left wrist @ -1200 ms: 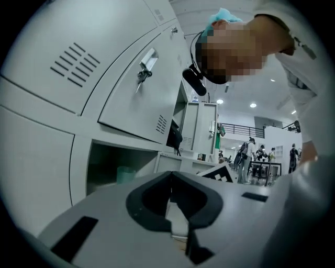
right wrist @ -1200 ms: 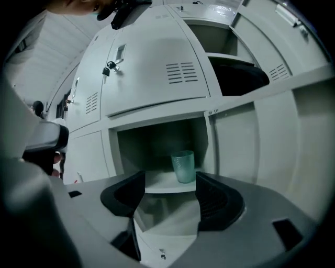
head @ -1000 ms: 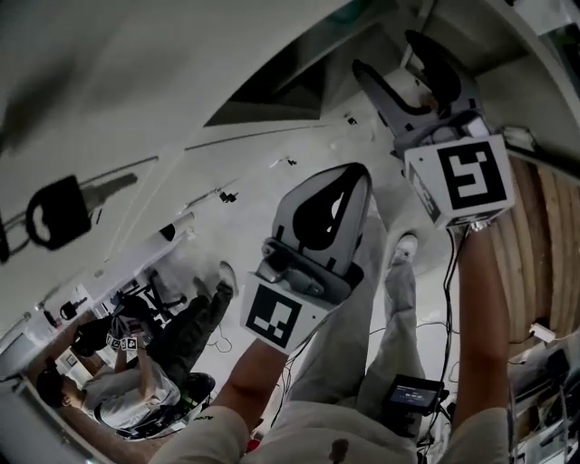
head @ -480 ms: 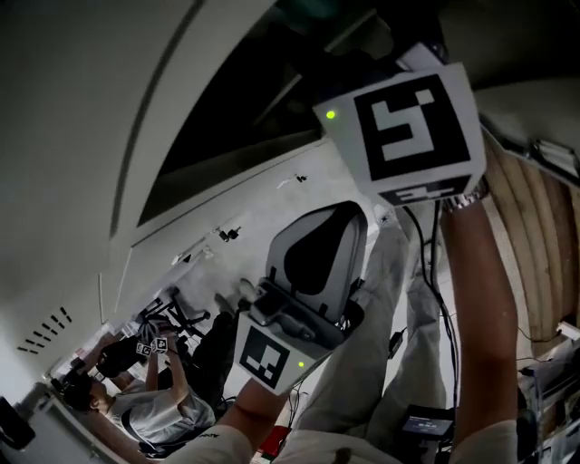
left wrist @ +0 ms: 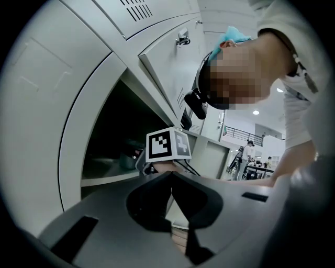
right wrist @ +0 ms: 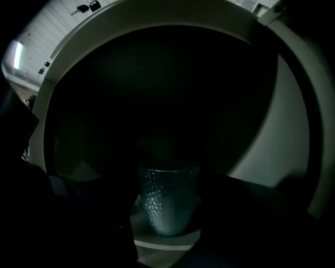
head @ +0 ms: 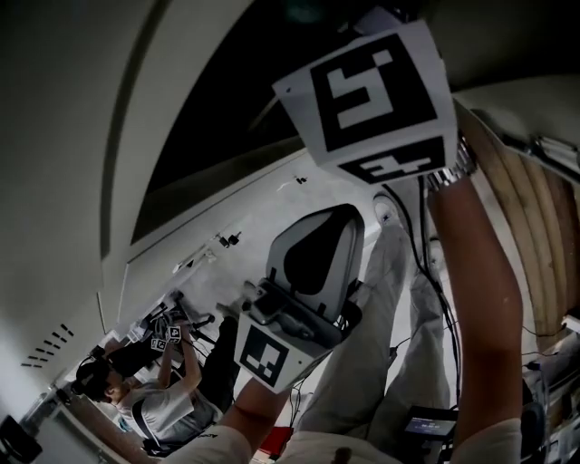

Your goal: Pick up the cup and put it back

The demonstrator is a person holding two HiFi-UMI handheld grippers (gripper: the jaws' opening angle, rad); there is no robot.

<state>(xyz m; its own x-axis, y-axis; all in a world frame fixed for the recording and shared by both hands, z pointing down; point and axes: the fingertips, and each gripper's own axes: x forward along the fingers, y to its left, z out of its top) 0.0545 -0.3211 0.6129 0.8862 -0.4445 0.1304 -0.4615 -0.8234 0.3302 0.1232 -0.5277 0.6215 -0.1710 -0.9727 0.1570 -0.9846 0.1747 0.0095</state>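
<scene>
A teal dimpled cup (right wrist: 168,199) stands upright on the shelf (right wrist: 167,245) inside a dark locker compartment (head: 208,136). My right gripper (right wrist: 167,209) reaches into that compartment; its dark jaws stand wide on either side of the cup and do not press on it. In the head view only its marker cube (head: 372,100) shows; its jaws are hidden in the opening. My left gripper (head: 349,213) hangs lower, outside the locker, its jaws shut with nothing between them. In the left gripper view the left gripper (left wrist: 171,175) points at the right gripper's cube (left wrist: 167,144).
Closed grey locker doors (left wrist: 172,68) with padlocks (right wrist: 89,6) surround the open compartment. Below are the person's legs (head: 362,362), a small device with a screen (head: 426,424) and cables on the floor. Other people (head: 145,399) sit at the lower left.
The right gripper has moved up and into the locker opening, so its jaws are now hidden and its cube fills the top of the view. The left gripper has barely moved.
</scene>
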